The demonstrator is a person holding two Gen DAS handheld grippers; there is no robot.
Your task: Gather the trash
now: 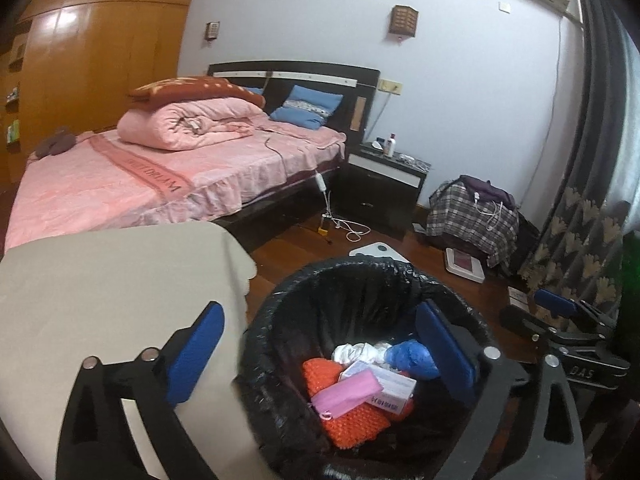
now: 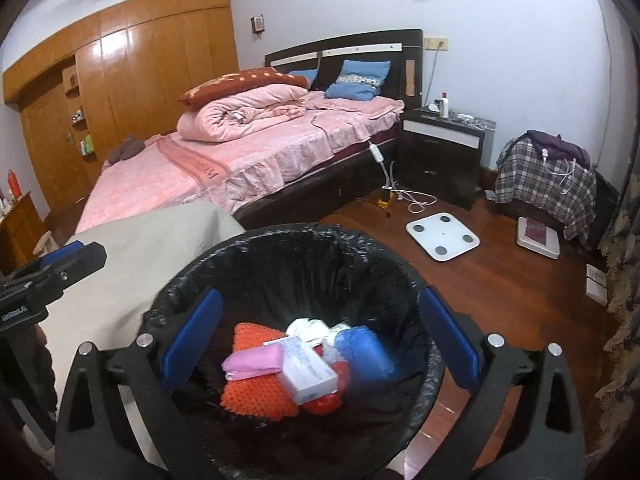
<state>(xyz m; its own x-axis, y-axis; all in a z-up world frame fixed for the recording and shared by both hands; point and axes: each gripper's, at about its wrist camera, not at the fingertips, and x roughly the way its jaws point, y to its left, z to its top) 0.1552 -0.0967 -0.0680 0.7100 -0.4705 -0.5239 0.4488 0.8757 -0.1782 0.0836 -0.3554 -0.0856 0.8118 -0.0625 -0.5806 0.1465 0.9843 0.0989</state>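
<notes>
A bin lined with a black bag (image 1: 280, 320) (image 2: 224, 264) stands on the wooden floor beside a beige-covered table. Inside lie an orange knobbly item (image 1: 348, 420) (image 2: 252, 396), a pink mask (image 1: 348, 394) (image 2: 252, 360), a white carton (image 1: 394, 386) (image 2: 308, 376), a blue wad (image 1: 412, 356) (image 2: 364, 352) and white crumpled plastic (image 1: 360, 350) (image 2: 312, 328). My left gripper (image 1: 320, 356) is open and empty, above the bin's left rim. My right gripper (image 2: 320, 344) is open and empty, directly over the bin's mouth. It also shows at the right in the left wrist view (image 1: 560, 312).
The beige table (image 1: 100, 300) (image 2: 132, 264) is left of the bin. A pink bed (image 1: 140, 172) (image 2: 240, 160), a dark nightstand (image 1: 380, 188) (image 2: 440, 156), a white scale (image 2: 442, 236), floor cables (image 2: 416, 200) and a plaid-covered pile (image 1: 472, 216) (image 2: 544, 184) lie beyond. Curtains (image 1: 580, 220) hang right.
</notes>
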